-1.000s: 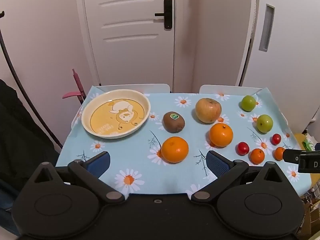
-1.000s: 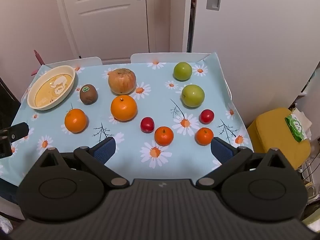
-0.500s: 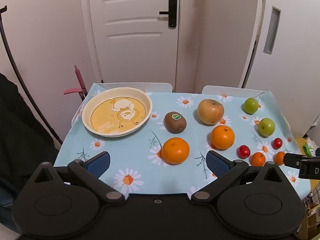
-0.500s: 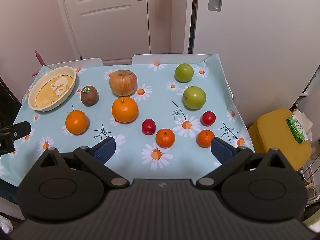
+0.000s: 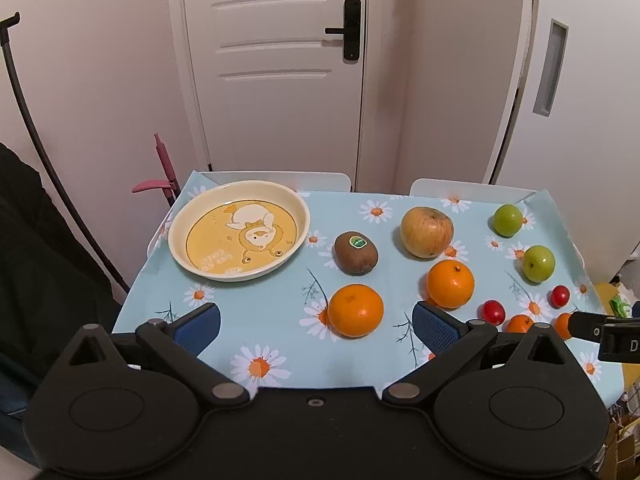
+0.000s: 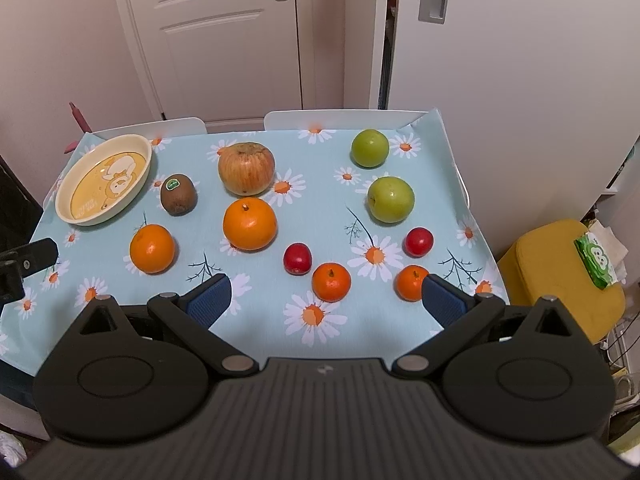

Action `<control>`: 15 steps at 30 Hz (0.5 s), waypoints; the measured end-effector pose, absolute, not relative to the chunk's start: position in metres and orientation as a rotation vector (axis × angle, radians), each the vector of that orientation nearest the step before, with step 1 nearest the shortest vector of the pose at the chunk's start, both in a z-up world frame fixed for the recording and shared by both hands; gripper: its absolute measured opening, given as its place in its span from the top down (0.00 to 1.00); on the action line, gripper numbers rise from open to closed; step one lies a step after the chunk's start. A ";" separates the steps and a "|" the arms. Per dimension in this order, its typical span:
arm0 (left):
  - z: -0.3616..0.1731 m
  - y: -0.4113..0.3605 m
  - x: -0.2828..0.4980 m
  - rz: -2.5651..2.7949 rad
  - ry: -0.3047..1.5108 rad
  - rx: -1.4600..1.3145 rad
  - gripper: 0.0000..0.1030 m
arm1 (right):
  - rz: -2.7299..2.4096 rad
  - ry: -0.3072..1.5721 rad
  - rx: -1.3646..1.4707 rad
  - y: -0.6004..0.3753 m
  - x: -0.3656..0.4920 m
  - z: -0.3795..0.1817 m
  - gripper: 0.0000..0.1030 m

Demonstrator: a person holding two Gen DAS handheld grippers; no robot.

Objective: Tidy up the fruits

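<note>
Fruit lies scattered over a table [image 6: 120, 280] covered in a pale blue daisy-print cloth, with nothing yet in the plate [image 5: 239, 237], a cream dish with a yellow cartoon centre at the far left corner.

Largest is the apple [image 6: 246, 173], yellowish with red streaks, its stem dimple facing up, in the far middle of the cloth. Just in front of it sits one orange [image 6: 249, 223], stem end up; a second orange [image 6: 152, 248] rests nearer the left edge. Two green apples [image 6: 391, 199] [image 6: 370, 148] stand one behind the other at the far right. The brown kiwi [image 6: 178, 194] lies between the plate and the big apple, its long axis running roughly left to right, a green sticker on top. Two tangerines [image 6: 331, 281] [image 6: 412, 282] sit side by side at the near right, stems up, with two small red fruits [image 6: 297, 258] [image 6: 419, 241] just behind them.

The left gripper [image 5: 316, 322] hovers over the near edge, blue-padded fingers spread wide, empty, with the nearer orange between them. The right gripper [image 6: 326, 295] is likewise spread wide and empty, framing the tangerines.
</note>
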State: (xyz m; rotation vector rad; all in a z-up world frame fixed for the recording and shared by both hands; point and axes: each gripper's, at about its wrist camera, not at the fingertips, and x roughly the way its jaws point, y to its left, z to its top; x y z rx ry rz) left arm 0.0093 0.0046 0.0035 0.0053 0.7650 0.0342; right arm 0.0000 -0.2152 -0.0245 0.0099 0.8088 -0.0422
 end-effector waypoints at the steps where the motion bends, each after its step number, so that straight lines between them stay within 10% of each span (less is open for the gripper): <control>1: 0.004 0.004 0.009 0.037 0.762 0.006 0.00 | -0.042 0.810 0.010 -0.215 0.001 -0.024 0.00; 15: 0.005 -0.002 0.014 0.047 0.752 0.047 0.00 | -0.045 0.813 0.013 -0.215 0.006 -0.026 0.00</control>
